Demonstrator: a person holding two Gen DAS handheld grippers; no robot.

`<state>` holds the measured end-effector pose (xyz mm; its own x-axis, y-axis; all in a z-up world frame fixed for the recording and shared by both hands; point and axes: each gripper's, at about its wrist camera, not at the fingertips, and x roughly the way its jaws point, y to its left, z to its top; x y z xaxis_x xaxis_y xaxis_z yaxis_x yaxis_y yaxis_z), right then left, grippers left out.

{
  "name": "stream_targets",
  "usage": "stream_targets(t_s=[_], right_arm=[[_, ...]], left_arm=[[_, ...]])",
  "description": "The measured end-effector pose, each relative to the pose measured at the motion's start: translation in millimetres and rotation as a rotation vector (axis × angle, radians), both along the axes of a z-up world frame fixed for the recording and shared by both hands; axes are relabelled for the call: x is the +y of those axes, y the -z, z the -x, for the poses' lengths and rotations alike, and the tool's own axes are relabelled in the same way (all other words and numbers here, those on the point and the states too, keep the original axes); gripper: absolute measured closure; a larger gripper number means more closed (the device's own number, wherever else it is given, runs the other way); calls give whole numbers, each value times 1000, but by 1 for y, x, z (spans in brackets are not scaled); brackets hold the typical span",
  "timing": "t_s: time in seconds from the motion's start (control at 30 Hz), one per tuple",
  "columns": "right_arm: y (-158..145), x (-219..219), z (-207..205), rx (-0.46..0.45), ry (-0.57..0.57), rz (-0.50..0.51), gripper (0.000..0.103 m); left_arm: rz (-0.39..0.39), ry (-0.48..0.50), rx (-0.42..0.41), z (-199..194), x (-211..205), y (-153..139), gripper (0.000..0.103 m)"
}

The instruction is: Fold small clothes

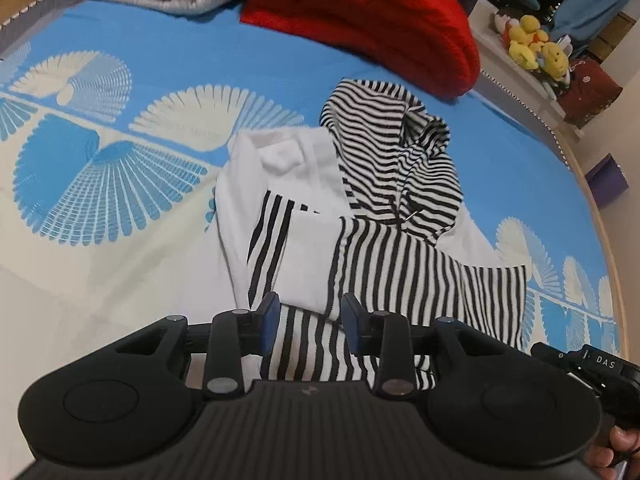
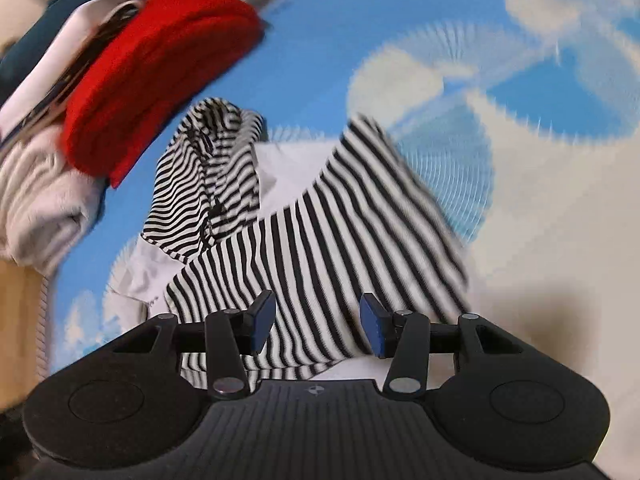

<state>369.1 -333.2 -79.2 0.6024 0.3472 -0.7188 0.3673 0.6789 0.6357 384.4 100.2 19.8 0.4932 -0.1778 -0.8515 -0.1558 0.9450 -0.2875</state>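
While the striped hooded top (image 1: 384, 208) lies partly folded on the blue patterned bed (image 1: 120, 80), the left gripper (image 1: 310, 320) hovers over its hem, jaws apart and holding nothing; a red blanket (image 1: 360, 12) sits beyond. From the right wrist, the right gripper (image 2: 316, 328) hangs above the top (image 2: 320, 240), jaws spread, empty.

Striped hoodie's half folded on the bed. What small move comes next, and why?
Probably close the left gripper on the striped hem beneath it. Both grippers are open and hold nothing, the right gripper too, while the hoodie lies with its sleeve folded in and its hood still sticking out.
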Motion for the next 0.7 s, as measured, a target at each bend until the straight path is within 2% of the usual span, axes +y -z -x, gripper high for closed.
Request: stream_targets(t_s=[0.13, 0.27, 0.37, 0.47, 0.7], right_arm=[[21, -2, -1, 75, 14, -12, 53], [47, -12, -4, 167, 85, -125, 54], [61, -21, 3, 236, 121, -166, 53], [61, -27, 7, 242, 128, -166, 53], [46, -26, 11, 183, 100, -87, 53]], left_arm=[[37, -26, 33, -17, 3, 29, 66], [168, -89, 101, -26, 7, 68, 66], [252, -119, 131, -29, 8, 89, 66], [295, -127, 142, -35, 7, 103, 66], [288, -133, 131, -44, -3, 117, 66]])
